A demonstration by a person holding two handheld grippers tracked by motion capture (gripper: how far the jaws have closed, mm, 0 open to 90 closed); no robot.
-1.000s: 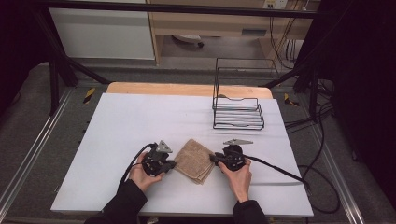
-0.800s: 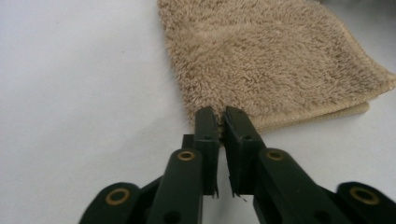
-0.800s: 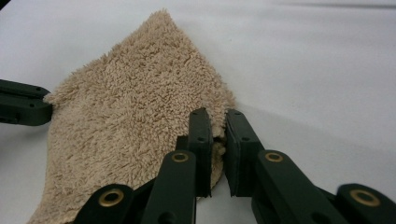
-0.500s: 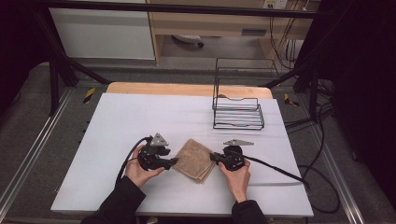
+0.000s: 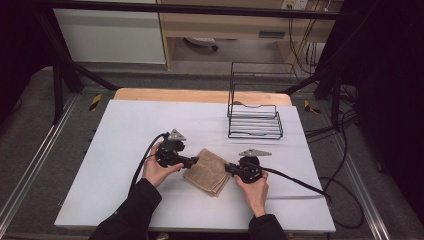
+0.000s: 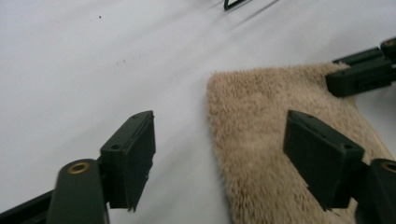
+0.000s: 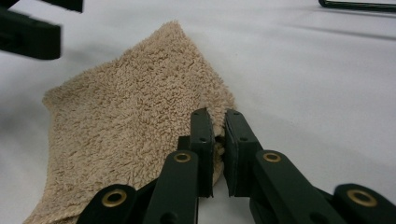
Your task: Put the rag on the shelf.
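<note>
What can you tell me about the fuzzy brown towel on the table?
The towel is tan, fluffy terry cloth, folded into a small layered rectangle and lying flat, turned at an angle, on the white table. Stacked layers show along its near edge. The right gripper is shut on one edge of it. The left gripper is open at the opposite side, one jaw over the cloth and the other over bare table; whether it touches the towel is unclear.
</note>
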